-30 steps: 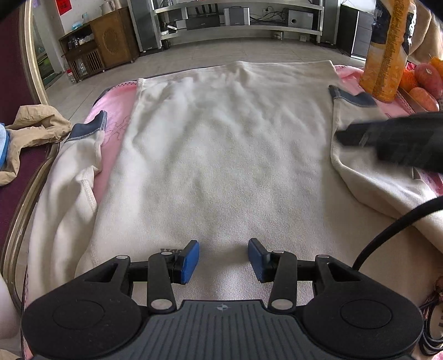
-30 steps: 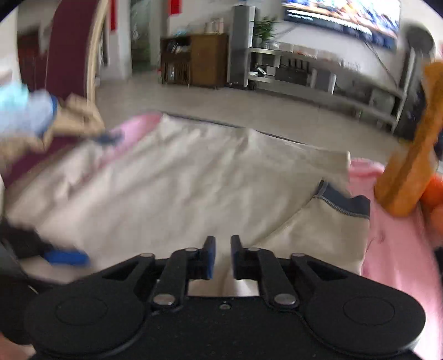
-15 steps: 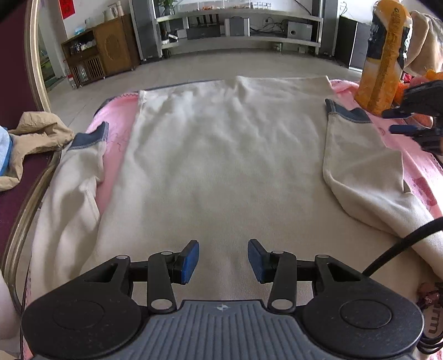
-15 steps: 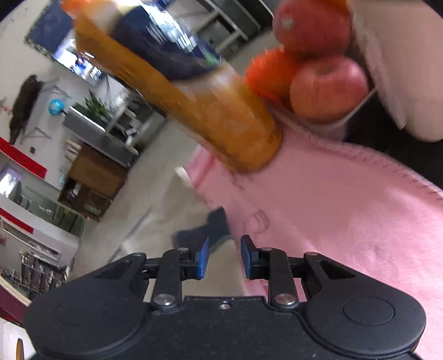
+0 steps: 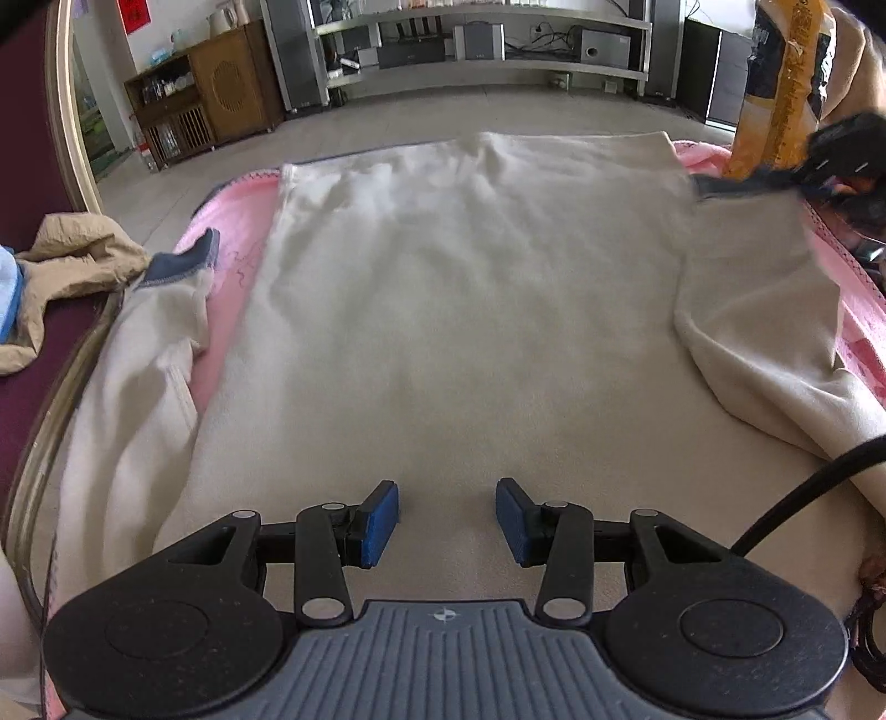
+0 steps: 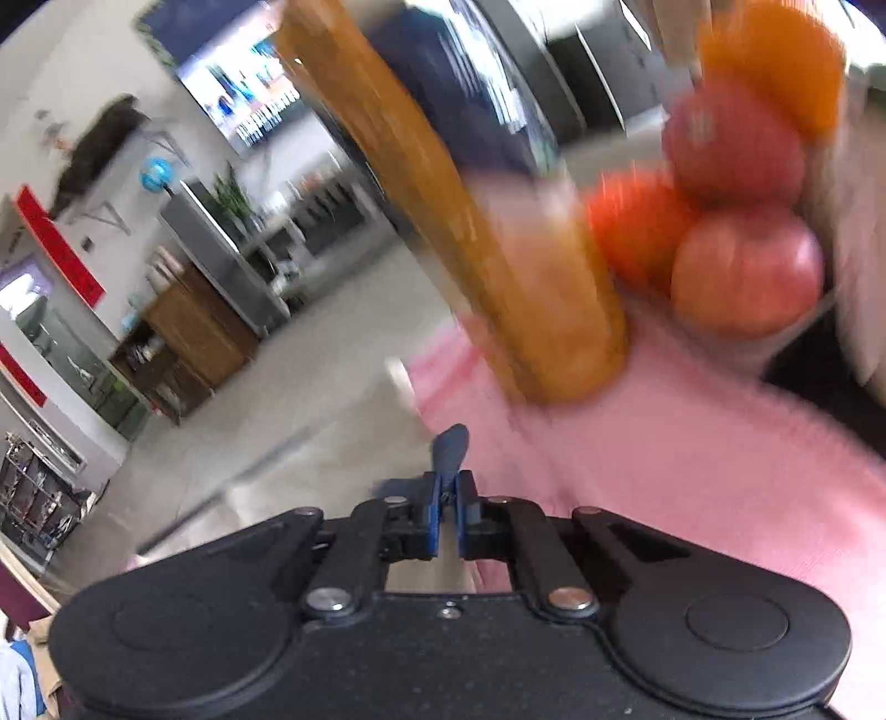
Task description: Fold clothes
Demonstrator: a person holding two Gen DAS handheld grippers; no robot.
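Jaws of the right gripper [image 6: 447,512] pinch the sleeve's blue cuff [image 6: 451,447] beside the bottle [image 6: 498,288]; the left gripper [image 5: 447,518] gapes over the sweater [image 5: 454,310].

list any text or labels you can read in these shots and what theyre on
Nothing can be read.
Orange bag: dark print, too blurred.
Red wall sign: dark character, too small.
TV screen: bright banner, motion-blurred.
Red wall strips: no clear characters.

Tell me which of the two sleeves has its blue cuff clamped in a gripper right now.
The right sleeve: the right gripper is shut on its blue cuff, beside the orange bottle. The left sleeve lies untouched; the left gripper is open over the body.
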